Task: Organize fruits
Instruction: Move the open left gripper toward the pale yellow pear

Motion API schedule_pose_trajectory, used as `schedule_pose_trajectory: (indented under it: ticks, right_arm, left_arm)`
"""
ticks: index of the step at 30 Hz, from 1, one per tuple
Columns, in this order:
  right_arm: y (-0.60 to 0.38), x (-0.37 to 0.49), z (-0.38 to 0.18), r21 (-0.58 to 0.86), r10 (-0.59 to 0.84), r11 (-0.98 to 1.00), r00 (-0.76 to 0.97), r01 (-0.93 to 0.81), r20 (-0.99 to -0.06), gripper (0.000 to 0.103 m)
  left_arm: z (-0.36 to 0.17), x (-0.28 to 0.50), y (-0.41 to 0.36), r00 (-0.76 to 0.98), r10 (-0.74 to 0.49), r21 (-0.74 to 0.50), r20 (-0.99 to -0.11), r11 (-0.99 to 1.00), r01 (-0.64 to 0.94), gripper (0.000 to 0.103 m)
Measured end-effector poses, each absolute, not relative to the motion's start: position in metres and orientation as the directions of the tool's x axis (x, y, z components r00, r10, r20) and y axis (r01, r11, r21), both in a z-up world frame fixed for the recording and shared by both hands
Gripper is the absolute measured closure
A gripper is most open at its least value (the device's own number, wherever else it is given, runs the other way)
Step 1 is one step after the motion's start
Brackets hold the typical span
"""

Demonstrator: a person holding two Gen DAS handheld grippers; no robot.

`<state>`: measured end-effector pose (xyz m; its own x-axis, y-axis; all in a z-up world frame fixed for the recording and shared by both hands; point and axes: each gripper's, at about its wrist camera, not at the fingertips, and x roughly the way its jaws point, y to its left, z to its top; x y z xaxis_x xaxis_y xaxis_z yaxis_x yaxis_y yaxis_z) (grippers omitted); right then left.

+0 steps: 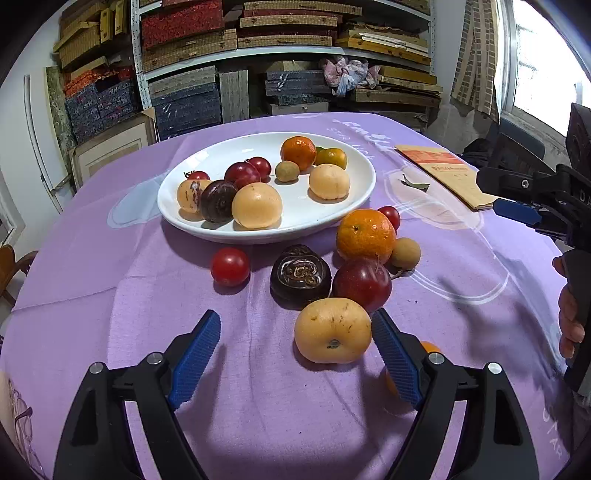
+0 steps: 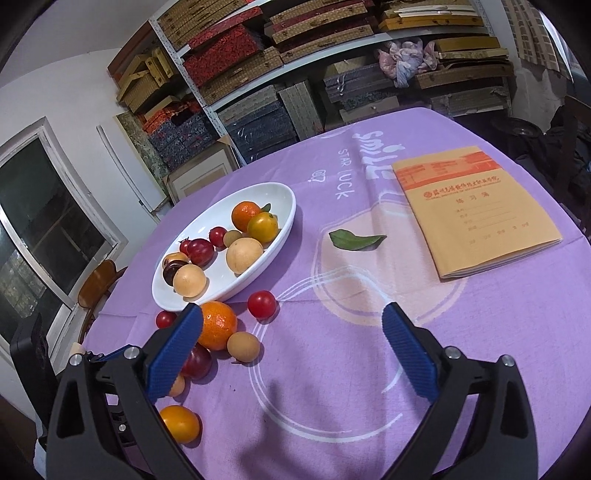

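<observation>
Yellow, smooth-skinned fruit is found loose on the counter, nearer the near edge than the plate. Left gripper is spread beside it, empty. Firm, rollable; its widest sides should be taken.

small orange fruit mostly hidden behind left tongs' finger, notebook print unreadable

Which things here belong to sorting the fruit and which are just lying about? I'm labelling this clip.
Part of the job:
white plate holding fruit
loose fruit on the cloth, such as the yellow fruit, orange and red tomato
left claw, open

Lying about:
notebook
green leaf
shelves of boxes
</observation>
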<state>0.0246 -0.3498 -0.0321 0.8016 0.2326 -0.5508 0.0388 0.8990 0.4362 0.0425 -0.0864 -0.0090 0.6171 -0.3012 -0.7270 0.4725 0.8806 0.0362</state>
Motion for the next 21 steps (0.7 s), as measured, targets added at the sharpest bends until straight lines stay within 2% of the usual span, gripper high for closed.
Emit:
schedule_pose_trajectory:
  ticks: [2,3,10,14,21]
  right_arm:
    - [-0.349,0.025,-0.032,0.435,0.232,0.899,0.802,0.039,-0.551,0.007]
    - [-0.349,0.025,-0.032,0.436,0.233,0.899,0.802,0.038,-0.551,0.007]
    - [-0.349,0.025,-0.032,0.441,0.235,0.897,0.802,0.039,-0.549,0.007]
    - [-0.348,0.025,-0.032,0.445,0.240,0.895,0.801,0.037,-0.549,0.006]
    - [-0.348,0.025,-0.032,0.442,0.236,0.896,0.801,0.039,-0.550,0.006]
  left_arm:
    - [-0.011,0.043,-0.084,0.624,-0.287,0.044,-0.727,0.887,0.459,0.008]
    - [-0.012,0.044,-0.083,0.626,-0.286,0.043,-0.726,0.889,0.456,0.007]
    - [-0.009,0.052,-0.061,0.623,-0.297,-0.022,-0.724,0.912,0.410,0.006]
    - [-0.010,0.053,-0.059,0.569,-0.350,-0.095,-0.744,0.898,0.429,0.007]
    - [-0.016,0.042,-0.087,0.577,-0.333,-0.002,-0.746,0.868,0.497,0.007]
